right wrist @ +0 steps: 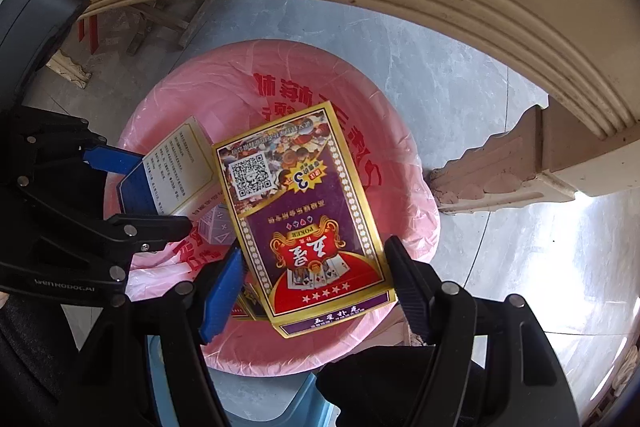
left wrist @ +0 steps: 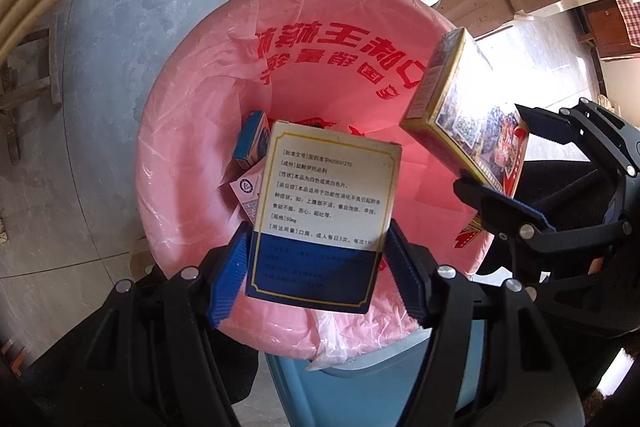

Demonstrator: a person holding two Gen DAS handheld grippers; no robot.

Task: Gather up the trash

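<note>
- Left gripper (left wrist: 320, 263): jaws pinching a white-and-blue medicine box (left wrist: 326, 215) by its side edges, held over the open mouth of the pink-lined trash bin (left wrist: 180, 163).
- Right gripper (right wrist: 316, 291): the playing-card box (right wrist: 304, 215) sits between its pads above the same bin; contact on the right pad appears slight, so the hold may be loosening.
- Handling, as judged: both cartons light, stiff, thin-walled; glossy card box likely slippery. Narrow side edges give the surest hold.
- Left view alone shows a small blue carton (left wrist: 252, 139) already lying in the liner.
- Right view alone shows the card box's printed face and QR code.
</note>
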